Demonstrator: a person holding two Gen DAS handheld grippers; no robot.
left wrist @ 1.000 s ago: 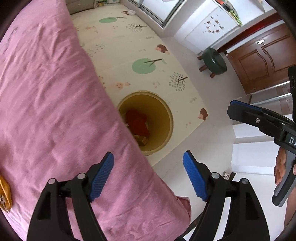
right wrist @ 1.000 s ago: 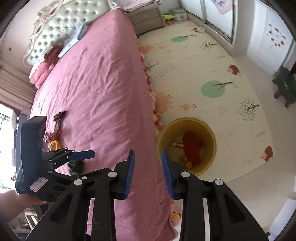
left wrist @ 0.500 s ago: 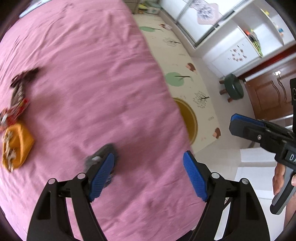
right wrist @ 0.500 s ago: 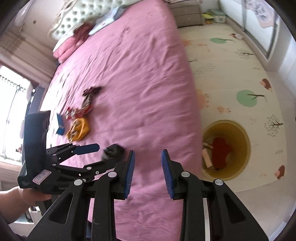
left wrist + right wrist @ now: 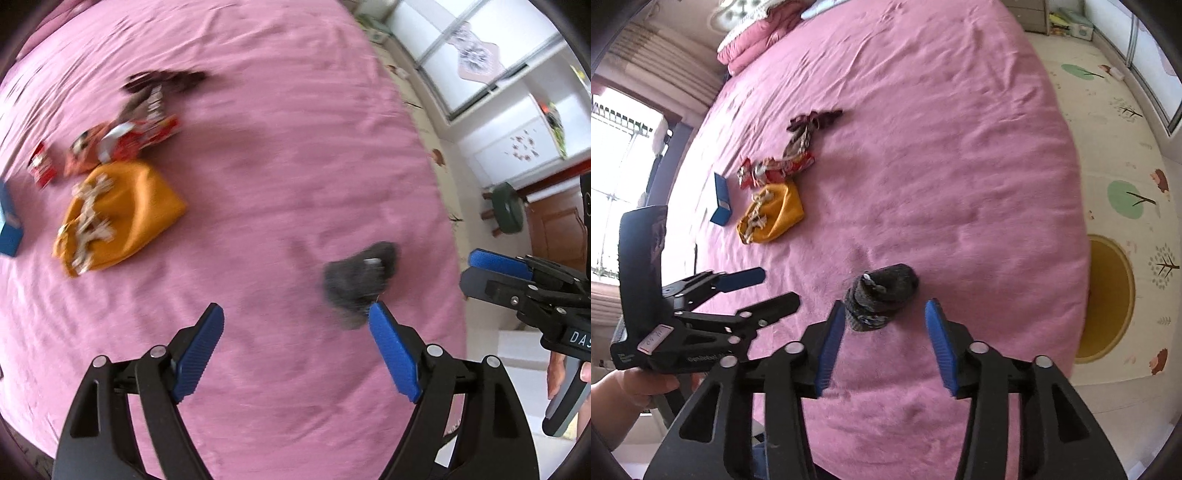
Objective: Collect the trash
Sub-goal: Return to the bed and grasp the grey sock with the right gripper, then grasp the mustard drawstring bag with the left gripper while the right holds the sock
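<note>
A crumpled black bag lies on the pink bedspread; it also shows in the left wrist view. My right gripper is open, its pads just short of the bag on either side. My left gripper is open and empty, the bag off its right pad. Farther back lie an orange snack bag, red wrappers, a dark wrapper and a blue box. A yellow bin stands on the floor right of the bed.
A patterned play mat covers the floor beside the bed. A green stool and a wooden door are at the right. Pillows lie at the headboard end. A window is at the left.
Both grippers swung from over the bin and bed edge back over the bed. The right gripper opened wider and now straddles the black bag. The left stayed open.
</note>
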